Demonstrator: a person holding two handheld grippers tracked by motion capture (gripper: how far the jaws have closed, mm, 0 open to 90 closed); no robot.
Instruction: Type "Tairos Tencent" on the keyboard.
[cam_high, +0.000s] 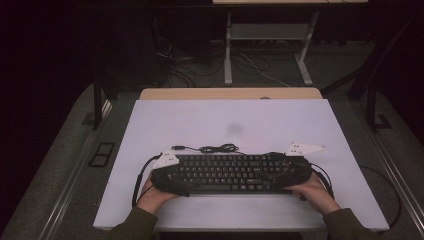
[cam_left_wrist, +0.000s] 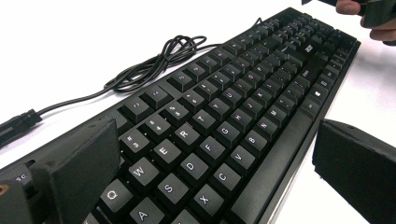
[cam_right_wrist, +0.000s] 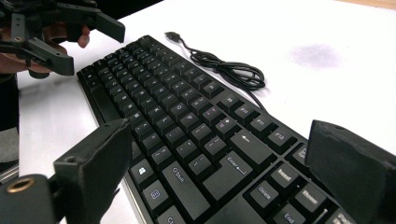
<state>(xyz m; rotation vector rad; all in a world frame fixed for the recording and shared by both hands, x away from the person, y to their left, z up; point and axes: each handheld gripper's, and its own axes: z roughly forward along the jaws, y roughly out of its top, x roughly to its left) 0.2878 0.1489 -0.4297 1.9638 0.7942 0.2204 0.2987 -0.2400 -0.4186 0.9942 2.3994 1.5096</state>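
Both the left gripper (cam_high: 172, 176) and right gripper (cam_high: 292, 172) straddle the keyboard (cam_high: 230, 172) ends, jaws wide, hiding its corners.

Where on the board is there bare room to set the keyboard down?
Free: the wide strip of the white board beyond the coiled cable, and the narrow front strip. Crowded: around the keyboard, with a hand-held gripper at each end.

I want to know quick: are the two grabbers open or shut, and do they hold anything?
Left gripper: open, jaws on either side of the keyboard's left end.
Right gripper: open, jaws on either side of its right end.
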